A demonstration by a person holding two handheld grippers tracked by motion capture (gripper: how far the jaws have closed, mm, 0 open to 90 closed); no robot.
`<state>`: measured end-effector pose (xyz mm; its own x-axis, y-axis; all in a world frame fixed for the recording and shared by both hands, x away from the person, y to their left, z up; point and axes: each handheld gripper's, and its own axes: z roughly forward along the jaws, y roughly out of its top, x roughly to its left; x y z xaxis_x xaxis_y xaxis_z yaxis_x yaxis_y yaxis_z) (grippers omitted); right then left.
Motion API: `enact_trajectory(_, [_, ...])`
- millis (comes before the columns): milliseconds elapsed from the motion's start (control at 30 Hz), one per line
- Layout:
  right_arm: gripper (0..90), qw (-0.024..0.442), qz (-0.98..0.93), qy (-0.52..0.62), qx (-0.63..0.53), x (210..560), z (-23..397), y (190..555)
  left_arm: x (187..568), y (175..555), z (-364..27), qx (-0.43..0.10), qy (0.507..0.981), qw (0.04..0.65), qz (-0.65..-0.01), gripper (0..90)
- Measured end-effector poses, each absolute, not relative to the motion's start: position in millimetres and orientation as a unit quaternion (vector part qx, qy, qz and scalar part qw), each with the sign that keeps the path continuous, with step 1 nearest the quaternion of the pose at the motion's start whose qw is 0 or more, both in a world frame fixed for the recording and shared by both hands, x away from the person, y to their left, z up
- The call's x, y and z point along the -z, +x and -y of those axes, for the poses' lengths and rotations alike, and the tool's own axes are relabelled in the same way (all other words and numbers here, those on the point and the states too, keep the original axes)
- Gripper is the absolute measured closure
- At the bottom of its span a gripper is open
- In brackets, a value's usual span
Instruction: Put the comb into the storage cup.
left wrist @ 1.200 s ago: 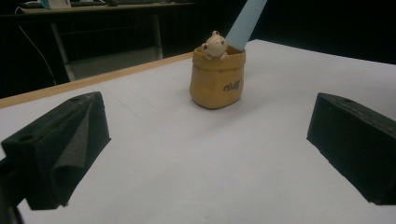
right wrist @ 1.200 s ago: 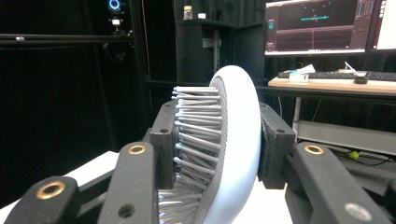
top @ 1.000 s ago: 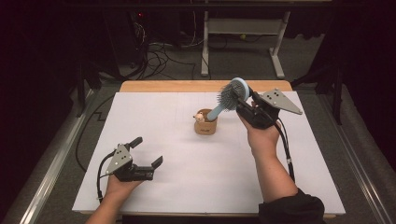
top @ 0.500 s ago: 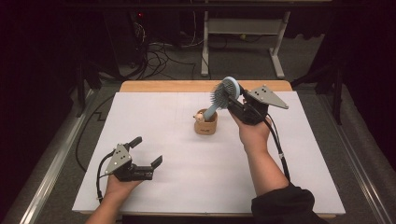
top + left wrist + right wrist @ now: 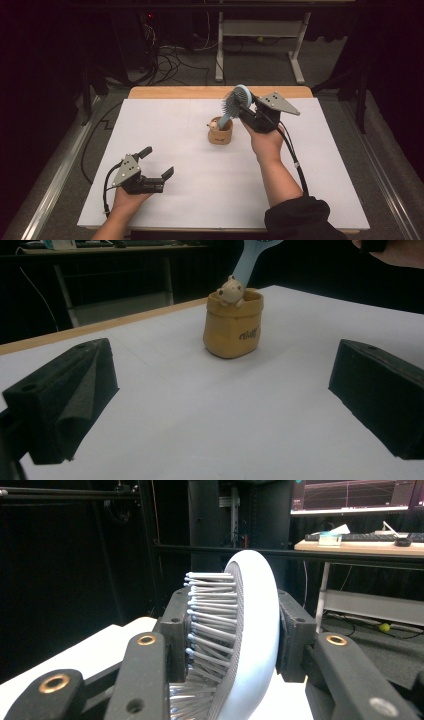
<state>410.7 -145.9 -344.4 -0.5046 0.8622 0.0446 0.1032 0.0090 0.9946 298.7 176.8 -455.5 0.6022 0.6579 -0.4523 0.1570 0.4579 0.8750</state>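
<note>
On the left of the white table (image 5: 165, 135), near the person's edge, the left gripper (image 5: 157, 162) rests in the person's left hand (image 5: 126, 199), its jaws spread wide with nothing between them. Its grey three-cornered plate (image 5: 127, 170) faces up and its cable (image 5: 106, 186) loops back toward the wrist. From the left gripper view, both black jaws stand far apart at either side over bare white surface, and the pot sits well ahead of them, apart from both.

Toward the middle of the table stands a small tan pot (image 5: 220, 134) shaped like a sack, upright, with a little pale animal figure (image 5: 230, 290) perched at its rim and dark lettering on its side. The light blue handle of a hairbrush (image 5: 235, 102) points down into the pot's mouth; whether its tip touches the bottom is hidden.

Right of the pot, the right gripper (image 5: 246, 107) is held up off the table in the person's right hand (image 5: 266, 144), tilted toward the pot. Its jaws are closed on the brush head: in the right gripper view one jaw presses against the bristle side and the other against the smooth rounded back. A dark sleeve (image 5: 305, 220) covers the right arm near the bottom edge
</note>
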Motion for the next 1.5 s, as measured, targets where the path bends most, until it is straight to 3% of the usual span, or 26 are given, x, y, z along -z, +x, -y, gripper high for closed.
enact_trajectory(1033, [58.6, 0.313, -0.644, 0.388, -0.58, 362.0, 129.6, 417.8, 455.0, 298.0, -176.8, -0.168, 0.491, 0.748, -0.413, 0.2])
enact_trajectory(1500, [49.2, 0.312, -0.645, 0.404, -0.569, 362.2, 132.8, 421.0, 455.9, 298.5, -177.8, -0.168, 0.49, 0.748, -0.415, 0.3])
